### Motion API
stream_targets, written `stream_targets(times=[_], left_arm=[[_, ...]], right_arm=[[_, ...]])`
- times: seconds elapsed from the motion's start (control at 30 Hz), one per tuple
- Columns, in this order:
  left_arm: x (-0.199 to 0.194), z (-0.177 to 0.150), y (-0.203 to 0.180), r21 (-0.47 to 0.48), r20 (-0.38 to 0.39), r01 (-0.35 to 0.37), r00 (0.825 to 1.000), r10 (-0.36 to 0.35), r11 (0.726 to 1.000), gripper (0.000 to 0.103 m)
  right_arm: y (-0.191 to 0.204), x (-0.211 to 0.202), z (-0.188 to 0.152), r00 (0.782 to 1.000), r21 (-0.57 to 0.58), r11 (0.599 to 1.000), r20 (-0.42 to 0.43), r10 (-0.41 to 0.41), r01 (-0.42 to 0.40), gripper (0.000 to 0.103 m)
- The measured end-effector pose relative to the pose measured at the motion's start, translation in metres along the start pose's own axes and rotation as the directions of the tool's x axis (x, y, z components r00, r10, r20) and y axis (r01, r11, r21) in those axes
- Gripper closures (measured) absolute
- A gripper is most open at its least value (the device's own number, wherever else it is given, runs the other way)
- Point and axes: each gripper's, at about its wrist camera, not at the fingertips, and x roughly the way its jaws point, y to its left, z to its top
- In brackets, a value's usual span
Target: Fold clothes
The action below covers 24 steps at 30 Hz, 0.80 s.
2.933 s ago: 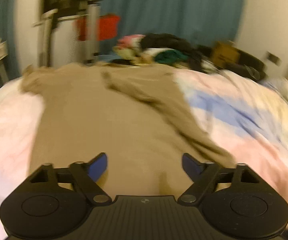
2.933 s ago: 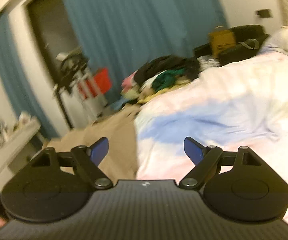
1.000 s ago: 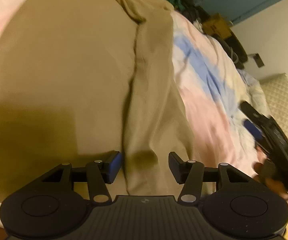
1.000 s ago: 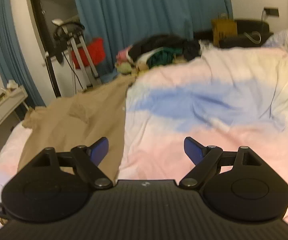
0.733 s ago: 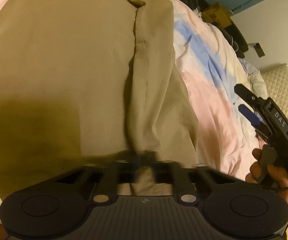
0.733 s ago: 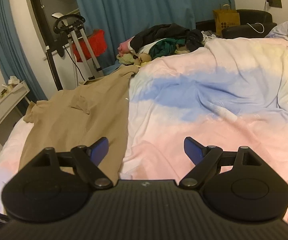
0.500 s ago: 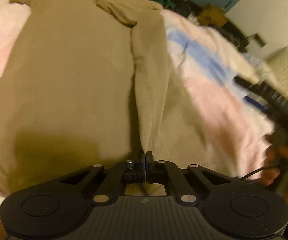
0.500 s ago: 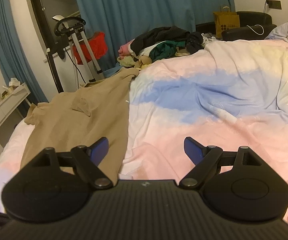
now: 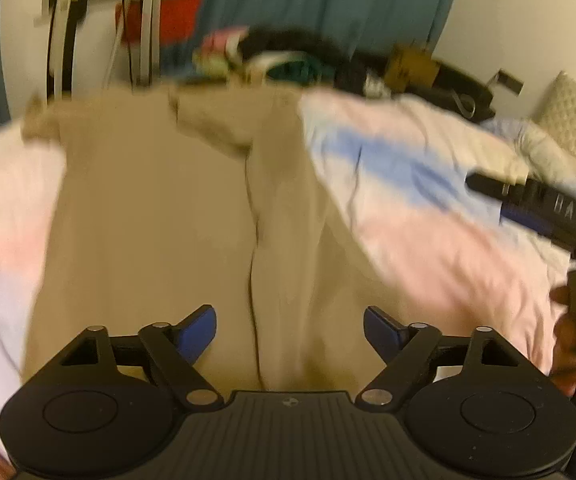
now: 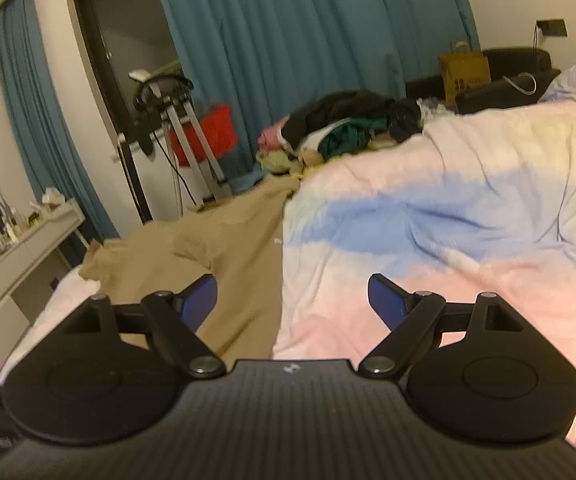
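Observation:
A tan garment point(image 9: 156, 216) lies spread on the bed, its right side folded inward along a long crease point(image 9: 254, 240). My left gripper point(image 9: 289, 330) hovers open over the garment's near hem, nothing between its blue fingertips point(image 9: 198, 328). The left wrist view is blurred. My right gripper point(image 10: 292, 300) is open above the bed, its left fingertip over the tan garment point(image 10: 224, 256) and its right one over the duvet. The right gripper point(image 9: 544, 208) also shows at the right edge of the left wrist view, held by a hand point(image 9: 568, 344).
The bed carries a pink, blue and white duvet point(image 10: 448, 216). A heap of dark and coloured clothes point(image 10: 348, 128) sits at its far end. Beyond stand a metal stand with a red bag point(image 10: 204, 132), blue curtains point(image 10: 308, 40), a white shelf point(image 10: 20, 248) at left and a brown paper bag point(image 10: 464, 72).
My left gripper was shut on the folded flap's hem half a second ago; now it is open and raised, with the flap lying flat. The right gripper stayed open and nearly still.

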Motion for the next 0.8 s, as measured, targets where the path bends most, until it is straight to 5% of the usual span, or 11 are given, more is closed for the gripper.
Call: stream_targets(times=[0.17,0.27,0.47,0.67,0.8], left_arm=[[-0.015,0.030,-0.021,0.029,0.129,-0.027,0.991,0.023,0.999,0.001],[-0.024,0.048,-0.033,0.043,0.205,-0.045,0.978,0.035,0.998,0.001],[-0.024,0.050,0.012,-0.012,0.236,-0.052,0.970,0.054,0.999,0.001],[-0.024,0.052,0.056,-0.068,0.266,-0.058,0.961,0.074,0.996,0.001],[-0.024,0.051,0.089,-0.122,0.276,-0.060,0.957,0.091,0.991,0.001]], right_arm=[[-0.002,-0.016,0.006,0.997,0.014,0.999,0.068,0.027,-0.028,0.019],[0.001,-0.017,0.014,0.998,-0.025,1.000,0.064,0.020,-0.018,0.019],[0.017,0.003,0.033,1.000,-0.148,0.989,-0.012,0.013,-0.015,0.019],[0.085,0.071,0.059,0.992,-0.380,0.918,-0.082,0.092,-0.117,0.019],[0.143,0.147,0.062,0.959,-0.407,0.871,-0.182,0.216,-0.273,0.020]])
